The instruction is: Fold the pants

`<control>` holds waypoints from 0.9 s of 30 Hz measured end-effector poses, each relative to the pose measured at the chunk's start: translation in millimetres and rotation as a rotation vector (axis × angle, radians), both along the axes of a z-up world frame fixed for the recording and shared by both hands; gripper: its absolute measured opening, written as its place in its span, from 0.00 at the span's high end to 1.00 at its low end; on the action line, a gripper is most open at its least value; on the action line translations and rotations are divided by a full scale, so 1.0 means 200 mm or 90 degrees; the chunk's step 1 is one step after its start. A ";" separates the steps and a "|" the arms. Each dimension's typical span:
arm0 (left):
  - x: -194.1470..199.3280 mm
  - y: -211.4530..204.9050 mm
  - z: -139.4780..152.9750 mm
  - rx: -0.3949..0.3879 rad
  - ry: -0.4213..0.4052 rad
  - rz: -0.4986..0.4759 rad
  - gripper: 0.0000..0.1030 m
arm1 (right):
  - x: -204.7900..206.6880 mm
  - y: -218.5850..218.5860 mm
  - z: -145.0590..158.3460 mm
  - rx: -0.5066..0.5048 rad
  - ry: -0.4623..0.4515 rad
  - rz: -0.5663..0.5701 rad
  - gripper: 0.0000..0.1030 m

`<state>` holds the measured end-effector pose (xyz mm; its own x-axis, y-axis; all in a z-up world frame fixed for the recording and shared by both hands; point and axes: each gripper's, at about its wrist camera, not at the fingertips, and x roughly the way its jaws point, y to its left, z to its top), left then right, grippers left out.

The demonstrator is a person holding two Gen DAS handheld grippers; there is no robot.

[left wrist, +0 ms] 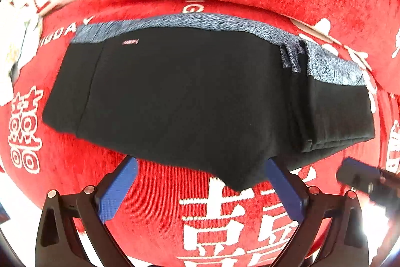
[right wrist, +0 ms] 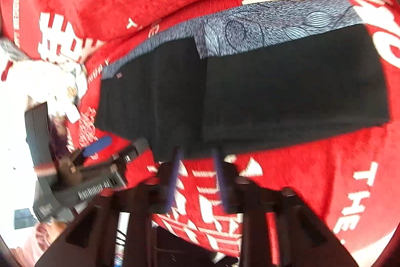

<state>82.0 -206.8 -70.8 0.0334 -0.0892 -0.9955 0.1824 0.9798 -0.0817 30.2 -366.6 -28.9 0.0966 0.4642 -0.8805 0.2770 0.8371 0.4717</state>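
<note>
there, red cloth [left wrist: 155, 192] lies beneath black pants [left wrist: 180, 96].

A red cloth [left wrist: 155, 192] with white lettering is covering the surface and is lying rumpled into a raised fold along the far side. A heap of white things [right wrist: 47, 81] is sitting on its left edge.

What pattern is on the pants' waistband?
Blue-grey print of fine line-drawn leaves and circles on the waistband, above the black pants; clearest in the right wrist view.
</note>
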 end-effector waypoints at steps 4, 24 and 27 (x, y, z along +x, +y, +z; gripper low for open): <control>-0.03 0.08 0.01 0.003 0.010 0.020 0.00 | -0.05 0.05 0.03 -0.067 0.023 0.042 0.44; -0.07 0.51 -0.06 0.060 0.036 0.109 0.00 | 0.19 0.41 -0.08 -0.267 -0.021 0.272 0.41; -0.07 0.50 -0.06 0.061 0.030 0.107 0.00 | 0.31 0.28 0.01 -0.295 -0.059 0.179 0.42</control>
<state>67.1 -106.5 -83.3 -0.0071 0.0084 -0.9999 0.0142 0.9999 0.0083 91.5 -310.5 -26.3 0.1123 0.0489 -0.9925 -0.0122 0.9988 0.0478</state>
